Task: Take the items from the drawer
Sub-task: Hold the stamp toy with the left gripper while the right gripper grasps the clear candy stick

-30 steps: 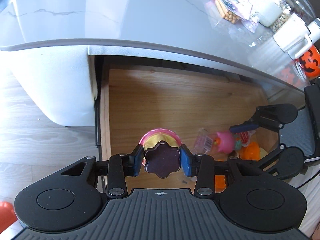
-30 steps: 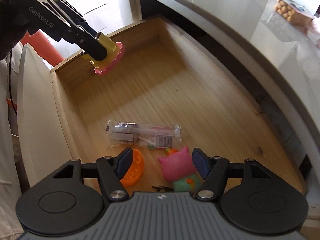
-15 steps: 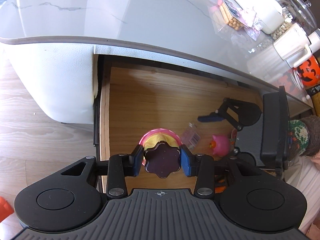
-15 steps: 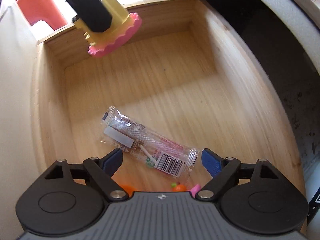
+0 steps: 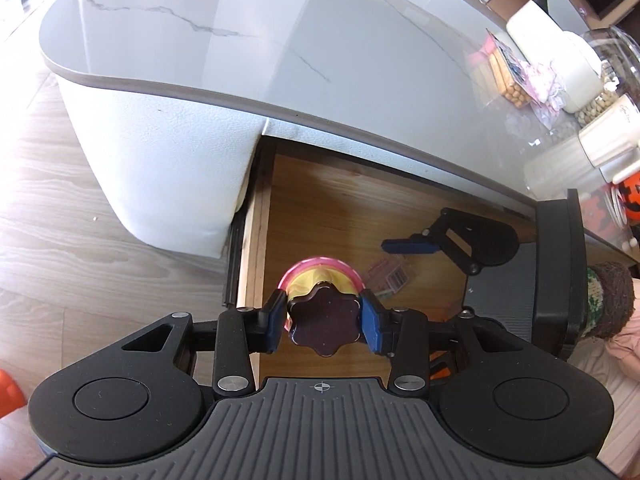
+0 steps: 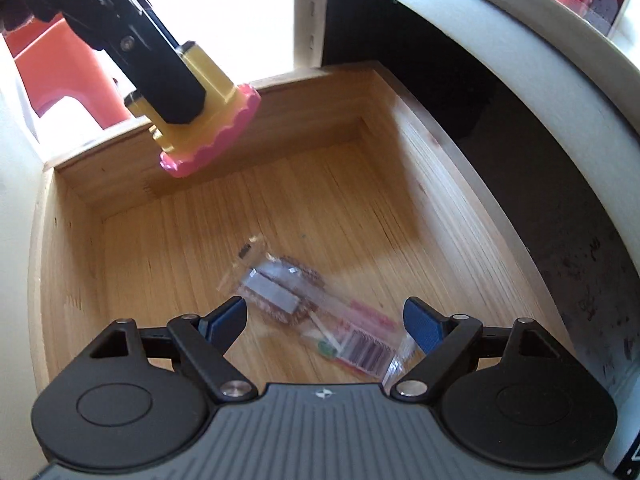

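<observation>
One yellow-and-pink toy cake (image 5: 322, 300) is clamped in the left gripper (image 5: 323, 320); one blurred clear plastic packet (image 6: 320, 312) lies between the wide-open, just-widened right gripper (image 6: 324, 322), its near end hidden.

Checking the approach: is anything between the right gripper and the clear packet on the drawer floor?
Nothing visible. The right gripper hangs with jaws wide over the clear packet; the left gripper's toy is off near the far wall.

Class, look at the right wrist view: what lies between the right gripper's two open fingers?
The clear plastic packet, lying on the drawer floor below the open right gripper; nothing else shows there.
</observation>
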